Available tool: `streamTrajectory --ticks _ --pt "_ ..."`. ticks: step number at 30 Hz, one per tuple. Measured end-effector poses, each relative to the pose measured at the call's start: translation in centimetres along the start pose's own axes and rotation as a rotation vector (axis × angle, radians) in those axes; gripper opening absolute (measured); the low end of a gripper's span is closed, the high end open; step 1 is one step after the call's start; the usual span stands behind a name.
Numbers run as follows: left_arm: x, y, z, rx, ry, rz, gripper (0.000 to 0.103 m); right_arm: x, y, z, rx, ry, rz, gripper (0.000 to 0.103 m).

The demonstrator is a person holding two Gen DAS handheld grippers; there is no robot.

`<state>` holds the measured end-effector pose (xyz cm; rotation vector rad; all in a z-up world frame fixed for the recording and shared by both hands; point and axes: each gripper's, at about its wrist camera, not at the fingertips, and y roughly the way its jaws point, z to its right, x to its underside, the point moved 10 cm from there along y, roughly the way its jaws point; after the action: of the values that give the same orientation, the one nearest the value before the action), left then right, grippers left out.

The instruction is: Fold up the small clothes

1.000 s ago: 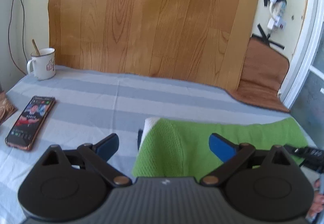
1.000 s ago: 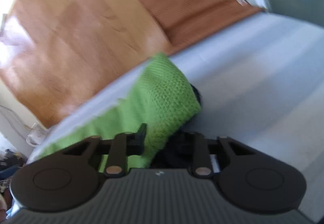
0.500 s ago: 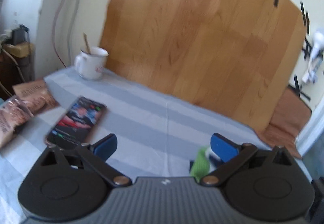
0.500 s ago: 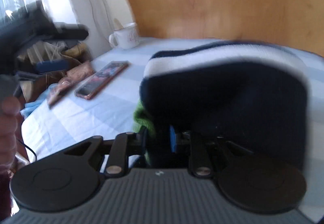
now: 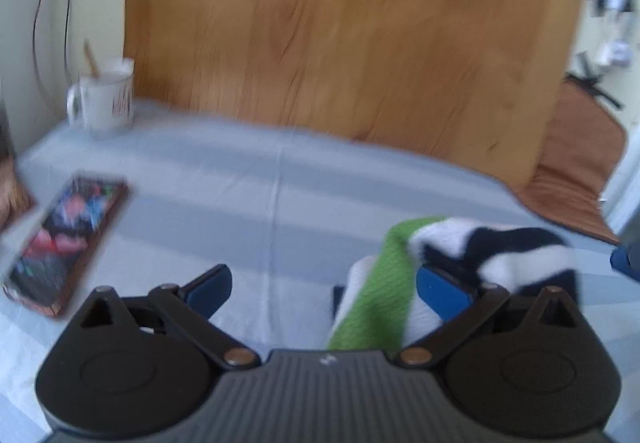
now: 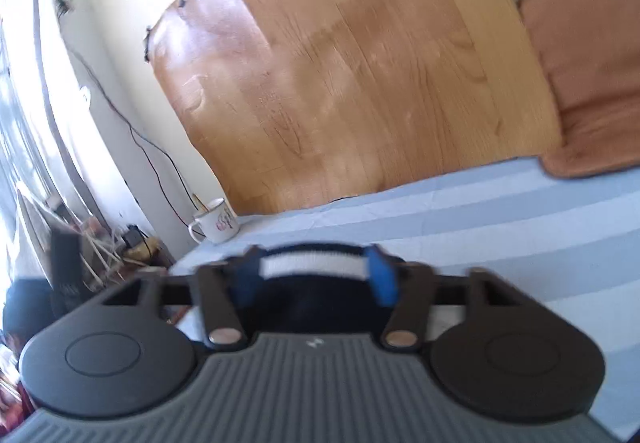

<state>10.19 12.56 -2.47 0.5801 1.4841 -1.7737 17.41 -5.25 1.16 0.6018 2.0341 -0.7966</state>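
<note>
The right hand-held gripper [image 6: 316,275] stands spread around the soft, limp knitted garment [image 5: 460,255] beside the phone [image 5: 64,239]; best pinched at a folded edge.

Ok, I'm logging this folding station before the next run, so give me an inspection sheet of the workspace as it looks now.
Surface: blue-grey striped cloth over the table.
Job's things: green knit cloth lying with a navy-and-white striped garment.
Clutter: phone, screen lit; white mug with a stick in it.
Grippers: left gripper open, empty; right gripper open around the striped garment, grip unclear.
Cables: thin wire running down the wall behind the mug.
Surroundings: wood-grain panel, brown mat, cluttered corner at left.
</note>
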Motion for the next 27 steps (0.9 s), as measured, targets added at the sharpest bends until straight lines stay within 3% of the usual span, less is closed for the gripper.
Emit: streamTrajectory --ticks 2,4,6,9,11,12,13,14,19,22,23,26,27 --pt "0.7 1.5 -0.7 -0.004 -0.034 -0.048 0.100 1.2 3.1 -0.2 0.023 -0.063 -0.101 0.029" --pt "1.2 2.2 -1.5 -0.051 -0.037 -0.059 0.099 4.7 6.2 0.1 0.123 -0.224 -0.174 0.027" --pt "1.3 1.7 -2.3 -0.045 -0.065 -0.061 0.098 4.7 7.2 -0.2 0.180 -0.285 -0.167 0.027" --pt "0.5 -1.0 -3.1 0.018 -0.108 -0.021 0.102 3.7 4.7 -0.1 0.152 -0.277 -0.158 0.029" --pt "-0.1 -2.9 -2.8 0.088 -0.128 0.019 0.103 2.8 2.4 0.7 0.082 -0.184 -0.100 0.046" --pt "-0.3 -3.5 -2.4 0.107 -0.115 0.022 0.103 2.4 0.8 1.2 0.065 -0.135 -0.059 0.070" --pt "-0.3 -3.7 -1.7 0.112 -0.094 0.017 0.103 2.1 -0.6 1.9 0.067 -0.095 -0.012 0.087" --pt "0.0 -3.7 -1.1 0.114 -0.070 0.005 0.103 1.6 -1.8 2.5 0.072 -0.063 0.017 0.089" --pt "2.9 -1.1 2.0 0.179 0.014 -0.101 0.103 6.1 -1.9 5.9 0.025 0.136 -0.135 0.089" --pt "4.7 1.2 2.3 0.256 -0.034 -0.183 0.103 8.2 -0.4 5.2 -0.033 0.183 -0.219 0.084" --pt "4.9 1.7 2.3 0.298 -0.060 -0.175 0.103 8.5 0.4 4.4 -0.061 0.163 -0.238 0.078" --pt "4.7 2.4 2.4 0.330 -0.052 -0.132 0.102 8.1 2.2 3.2 -0.046 0.114 -0.245 0.071" --pt "4.4 2.7 2.6 0.342 -0.061 -0.127 0.100 7.7 2.7 3.1 -0.053 0.118 -0.239 0.063"
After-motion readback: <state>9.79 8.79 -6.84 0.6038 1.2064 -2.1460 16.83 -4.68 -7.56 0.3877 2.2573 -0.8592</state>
